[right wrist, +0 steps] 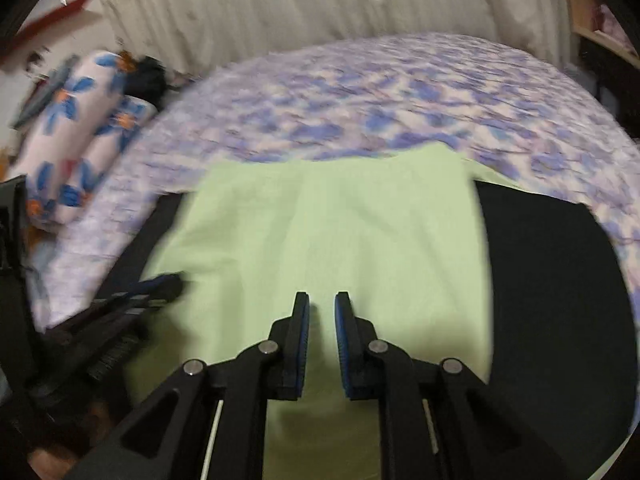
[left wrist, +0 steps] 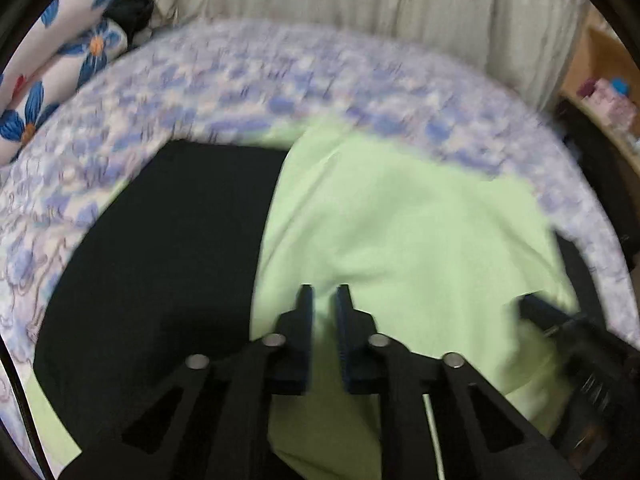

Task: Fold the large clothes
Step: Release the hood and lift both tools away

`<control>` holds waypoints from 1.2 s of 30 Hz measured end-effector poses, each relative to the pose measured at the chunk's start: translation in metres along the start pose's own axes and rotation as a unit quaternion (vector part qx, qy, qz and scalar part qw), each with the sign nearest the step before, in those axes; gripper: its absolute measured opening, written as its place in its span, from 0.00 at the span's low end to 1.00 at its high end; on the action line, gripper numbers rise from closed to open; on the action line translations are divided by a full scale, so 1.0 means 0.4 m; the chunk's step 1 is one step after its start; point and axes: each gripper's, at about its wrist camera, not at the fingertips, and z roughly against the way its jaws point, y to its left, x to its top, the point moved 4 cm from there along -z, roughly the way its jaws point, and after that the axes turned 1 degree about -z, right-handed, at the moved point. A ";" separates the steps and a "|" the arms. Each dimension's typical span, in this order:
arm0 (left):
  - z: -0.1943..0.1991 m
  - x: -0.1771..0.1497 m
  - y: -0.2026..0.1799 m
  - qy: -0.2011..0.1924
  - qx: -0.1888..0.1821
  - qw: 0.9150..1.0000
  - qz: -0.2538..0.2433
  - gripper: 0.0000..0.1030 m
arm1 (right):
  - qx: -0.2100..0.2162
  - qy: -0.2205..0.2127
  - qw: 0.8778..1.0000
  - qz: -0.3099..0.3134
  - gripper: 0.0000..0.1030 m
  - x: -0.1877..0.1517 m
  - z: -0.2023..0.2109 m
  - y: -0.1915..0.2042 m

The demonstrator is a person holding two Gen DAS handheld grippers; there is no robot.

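Both the left gripper (left wrist: 324, 292) and right gripper (right wrist: 322, 298) are hovering nearly closed, gripping nothing, over the green garment (left wrist: 400, 216) lying ahead on the bed (left wrist: 240, 80).

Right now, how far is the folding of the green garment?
Done, it seems: the green garment lies flat on the black cloth, sides apparently folded in. In hand: nothing; left gripper and right gripper hover over it, jaws narrowly apart, empty. Left: probably the final crosswise fold.
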 end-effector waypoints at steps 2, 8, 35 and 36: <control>-0.010 -0.009 0.009 0.000 -0.012 1.000 -0.001 0.06 | 0.012 0.014 0.999 -0.031 0.00 -0.024 -0.013 -0.085; -0.002 -0.022 0.003 -0.004 0.004 1.000 -0.007 0.06 | 0.014 0.019 0.999 -0.036 0.00 -0.060 0.025 -0.122; 0.343 -0.195 -0.041 -0.008 -0.011 1.000 0.011 0.67 | 0.041 -0.021 0.999 -0.004 0.28 -0.191 0.302 -0.008; 0.353 -0.204 -0.037 -0.007 -0.012 1.000 0.013 0.67 | 0.042 -0.020 0.999 -0.004 0.28 -0.197 0.309 -0.004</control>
